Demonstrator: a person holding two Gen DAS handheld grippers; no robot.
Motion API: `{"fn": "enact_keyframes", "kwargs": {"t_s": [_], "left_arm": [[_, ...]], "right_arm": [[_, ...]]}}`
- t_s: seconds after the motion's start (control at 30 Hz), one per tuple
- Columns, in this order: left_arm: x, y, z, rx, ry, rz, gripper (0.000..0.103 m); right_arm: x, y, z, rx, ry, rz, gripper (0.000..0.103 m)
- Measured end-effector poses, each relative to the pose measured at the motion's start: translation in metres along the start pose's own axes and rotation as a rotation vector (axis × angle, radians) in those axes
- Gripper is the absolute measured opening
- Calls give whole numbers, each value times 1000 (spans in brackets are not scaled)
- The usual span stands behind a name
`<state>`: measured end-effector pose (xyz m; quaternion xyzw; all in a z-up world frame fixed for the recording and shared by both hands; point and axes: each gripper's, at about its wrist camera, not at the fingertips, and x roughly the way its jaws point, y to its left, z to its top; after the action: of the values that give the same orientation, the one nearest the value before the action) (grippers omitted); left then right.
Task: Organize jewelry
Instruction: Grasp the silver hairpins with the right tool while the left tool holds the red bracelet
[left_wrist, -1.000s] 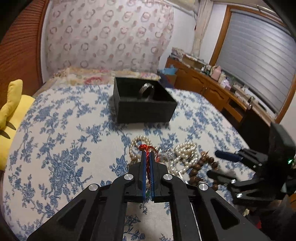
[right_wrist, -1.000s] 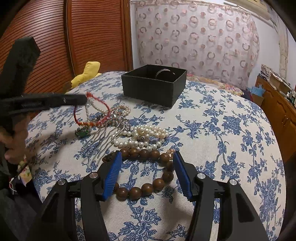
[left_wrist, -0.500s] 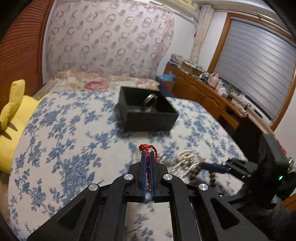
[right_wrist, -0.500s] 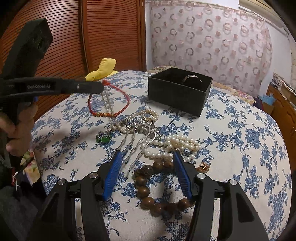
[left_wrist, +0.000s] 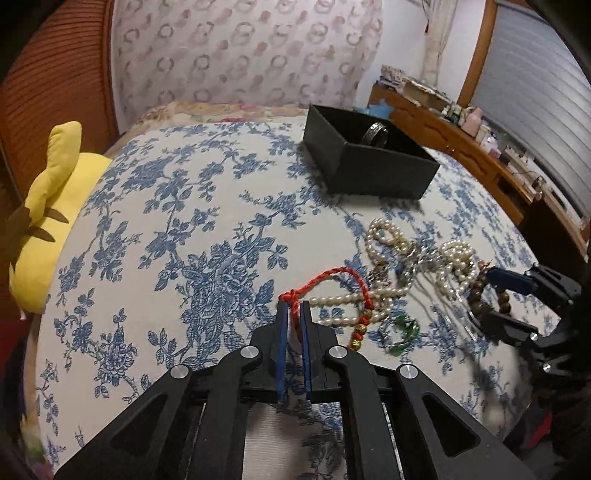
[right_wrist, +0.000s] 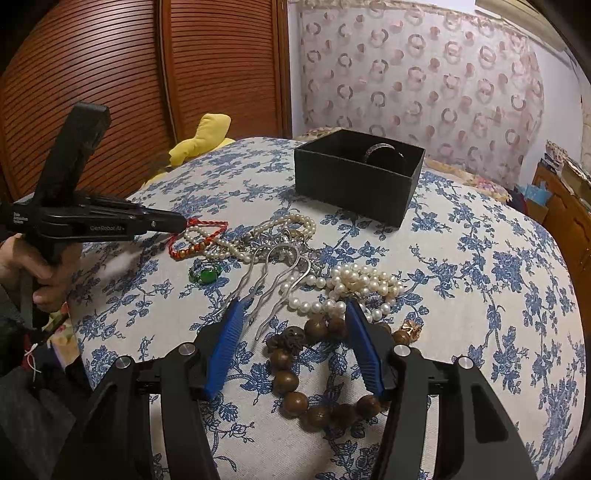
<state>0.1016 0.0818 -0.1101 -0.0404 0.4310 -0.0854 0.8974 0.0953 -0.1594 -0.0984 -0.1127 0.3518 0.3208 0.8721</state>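
Near the pearls (left_wrist: 351, 299), our left tool (left_wrist: 293, 314) has lowered the pinched red string bracelet (left_wrist: 332, 277); it missed the black box (left_wrist: 369, 166). Our right tool (right_wrist: 293, 321) gapes.

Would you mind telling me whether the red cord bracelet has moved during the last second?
Yes. The red cord bracelet rose, then came back down onto the pearls, judged against the black box.

In the left wrist view the right hand-held gripper (left_wrist: 480, 297) is smeared by blur and cut by the frame's right edge, and the green ring (left_wrist: 400, 332) beside the jewelry pile is too blurred to make out. The black box (right_wrist: 354, 184) hides most of the metal bangle (right_wrist: 380, 149) behind its near wall. Items on the wooden dresser (left_wrist: 480, 147) are too small to identify.
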Motion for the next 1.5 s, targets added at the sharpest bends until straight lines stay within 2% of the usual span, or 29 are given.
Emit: {"fn": "enact_keyframes", "kwargs": {"t_s": [0.03, 0.1, 0.17, 0.47, 0.57, 0.6, 0.67, 0.73, 1.03, 1.1, 1.13, 1.3, 1.5], "left_arm": [[1, 0, 0, 4, 4, 10, 7], [1, 0, -1, 13, 4, 25, 16], [1, 0, -1, 13, 8, 35, 18], [-2, 5, -4, 20, 7, 53, 19], [-1, 4, -2, 31, 2, 62, 14], [0, 4, -2, 38, -3, 70, 8], [2, 5, -2, 50, -10, 77, 2], [1, 5, 0, 46, -16, 58, 2], [-40, -4, 15, 33, -155, 33, 2], [-48, -7, 18, 31, -180, 22, 2], [-51, -8, 18, 30, -189, 17, 1], [-58, -15, 22, 31, -218, -9, 2], [-60, -19, 23, 36, -232, -30, 2]], "right_arm": [[0, 0, 0, 0, 0, 0, 60], [0, 0, 0, 1, 0, 0, 60], [0, 0, 0, 1, 0, 0, 60], [0, 0, 0, 0, 1, 0, 60], [0, 0, 0, 1, 0, 0, 60], [0, 0, 0, 0, 1, 0, 60], [0, 0, 0, 0, 0, -1, 60], [1, 0, 0, 0, 1, 0, 60], [8, 9, 12, -14, -7, 25, 60], [12, 11, 18, -19, -7, 27, 70], [15, 12, 20, -20, -4, 27, 70], [34, 18, 33, -35, 56, 31, 70], [52, 16, 48, -56, 119, -15, 70]]}}
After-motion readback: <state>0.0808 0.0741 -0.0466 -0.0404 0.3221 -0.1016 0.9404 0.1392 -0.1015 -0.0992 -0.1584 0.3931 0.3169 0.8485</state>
